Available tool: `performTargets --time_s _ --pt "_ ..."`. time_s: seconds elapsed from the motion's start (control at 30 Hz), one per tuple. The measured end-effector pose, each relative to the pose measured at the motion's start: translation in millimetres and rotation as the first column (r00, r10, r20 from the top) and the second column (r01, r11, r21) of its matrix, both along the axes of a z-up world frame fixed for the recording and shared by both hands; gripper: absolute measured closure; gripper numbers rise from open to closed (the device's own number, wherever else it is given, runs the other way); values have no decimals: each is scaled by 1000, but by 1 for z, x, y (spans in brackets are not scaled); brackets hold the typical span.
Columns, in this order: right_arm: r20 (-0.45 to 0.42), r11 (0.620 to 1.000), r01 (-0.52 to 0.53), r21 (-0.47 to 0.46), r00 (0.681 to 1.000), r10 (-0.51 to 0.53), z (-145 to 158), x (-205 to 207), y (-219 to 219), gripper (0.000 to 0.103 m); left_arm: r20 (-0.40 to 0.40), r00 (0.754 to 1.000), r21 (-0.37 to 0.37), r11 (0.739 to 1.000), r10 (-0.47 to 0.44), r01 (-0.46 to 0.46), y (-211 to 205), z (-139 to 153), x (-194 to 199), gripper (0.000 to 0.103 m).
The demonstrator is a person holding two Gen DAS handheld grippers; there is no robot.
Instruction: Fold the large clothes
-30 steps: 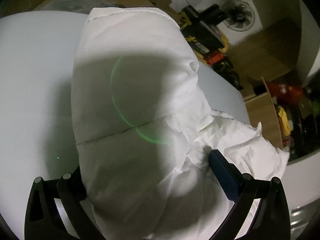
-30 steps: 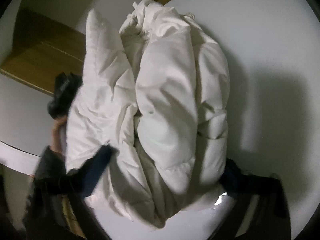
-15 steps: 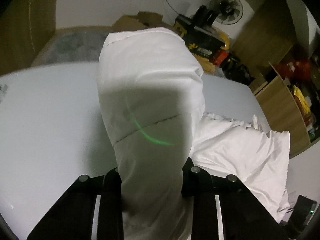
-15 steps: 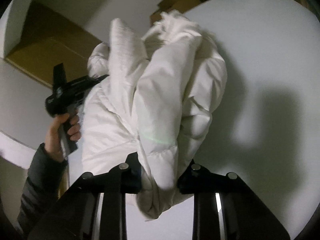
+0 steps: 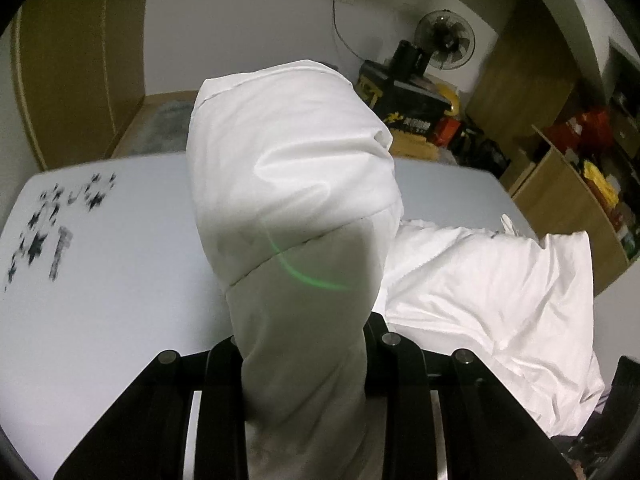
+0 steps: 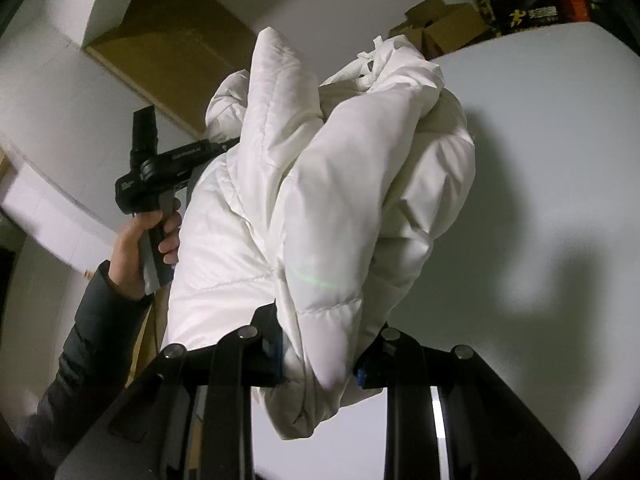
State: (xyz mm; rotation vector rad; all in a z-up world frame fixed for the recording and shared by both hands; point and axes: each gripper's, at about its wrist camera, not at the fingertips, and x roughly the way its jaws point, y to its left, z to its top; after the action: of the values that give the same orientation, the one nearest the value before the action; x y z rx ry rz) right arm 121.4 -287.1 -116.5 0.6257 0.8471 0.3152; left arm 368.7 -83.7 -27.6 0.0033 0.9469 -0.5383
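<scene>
A white puffer jacket (image 5: pixel 288 184) hangs lifted off the white table (image 5: pixel 112 280). My left gripper (image 5: pixel 304 364) is shut on a thick padded fold of it, which rises in front of the lens; the rest of the jacket (image 5: pixel 492 288) trails down to the right. In the right wrist view my right gripper (image 6: pixel 320 352) is shut on another bunched part of the jacket (image 6: pixel 344 200), held above the table (image 6: pixel 540 160). The left gripper's handle (image 6: pixel 160 184) shows behind the jacket, held by a hand in a dark sleeve.
Black star marks (image 5: pixel 52 220) are printed on the table's far left corner. Beyond the table stand a fan (image 5: pixel 444 40), black and yellow boxes (image 5: pixel 404 112) and wooden shelving (image 5: pixel 568 200) with clutter. Cardboard boxes (image 6: pixel 444 28) lie past the far edge.
Both grippers went from open around the jacket to shut on it. Both have risen, lifting the jacket off the table, so more of the room shows behind it.
</scene>
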Motion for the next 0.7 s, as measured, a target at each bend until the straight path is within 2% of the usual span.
performTargets --time_s 0.17,0.3,0.37,0.47,0.5,0.53,0.57,0.6,0.63,0.7 --pt "-35 1000 -30 6 999 30 -30 -30 24 77 -22 1000 17 1000 -3 3 19 -32 -34 75" --pt "-108 998 -45 45 993 50 -73 -26 29 76 -58 998 56 998 0 3 22 -72 -36 74" --pt "-108 996 -31 89 993 41 -85 -21 31 73 -59 998 73 997 -1 5 23 -84 -34 72" --pt "-118 991 12 132 993 3 -87 -24 22 57 -52 999 104 995 -3 8 23 -92 -32 62" --pt "-129 990 38 135 991 -20 -90 -29 15 42 -70 998 101 995 10 -3 26 -93 -32 57" --pt "-137 990 63 123 990 -46 -90 -37 10 17 -88 996 94 995 31 -23 31 -92 -31 44" --pt "-136 989 104 105 987 -89 -86 -47 8 8 -97 993 73 996 62 -55 39 -88 -30 33" --pt "-125 985 150 89 982 -139 -80 -53 0 5 -90 992 52 995 92 -87 47 -82 -30 11" --pt "-115 983 166 74 981 -157 -73 -52 -7 5 -61 990 27 992 125 -123 58 -70 -35 6" --pt "-96 981 188 43 978 -183 -56 -62 -17 4 35 981 65 979 190 -192 74 -44 -51 6"
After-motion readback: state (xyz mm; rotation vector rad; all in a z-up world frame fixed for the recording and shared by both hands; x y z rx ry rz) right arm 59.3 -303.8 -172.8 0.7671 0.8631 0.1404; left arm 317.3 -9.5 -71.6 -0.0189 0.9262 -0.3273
